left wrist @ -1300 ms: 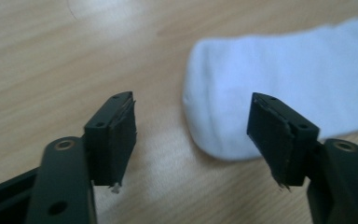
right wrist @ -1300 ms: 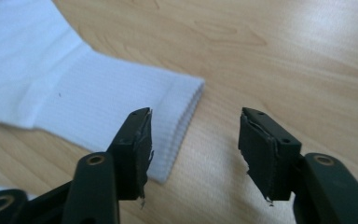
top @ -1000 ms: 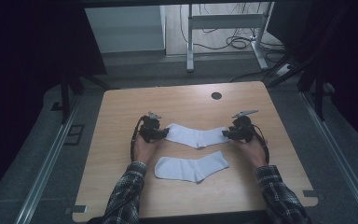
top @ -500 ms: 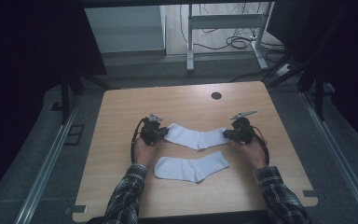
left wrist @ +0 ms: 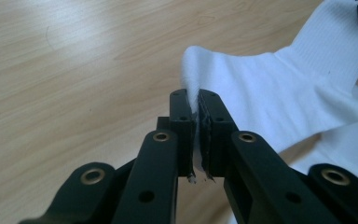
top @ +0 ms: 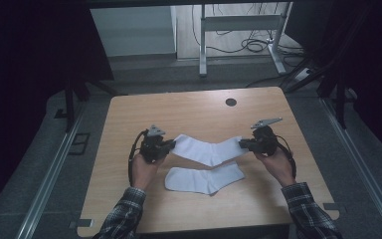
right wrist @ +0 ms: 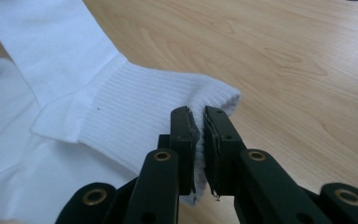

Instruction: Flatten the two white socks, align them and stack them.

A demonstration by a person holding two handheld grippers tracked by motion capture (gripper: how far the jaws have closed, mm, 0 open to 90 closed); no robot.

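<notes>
Between both claws, upper sock hangs pinched.

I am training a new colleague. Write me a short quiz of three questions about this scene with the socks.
1. How many socks are on the table?
2. True or false: the left gripper is shut on the far sock.
3. Which end of that sock does the right gripper hold: A toe, B ribbed cuff?

Key: 1. Two, the far sock and the near sock. 2. True. 3. B.
</notes>
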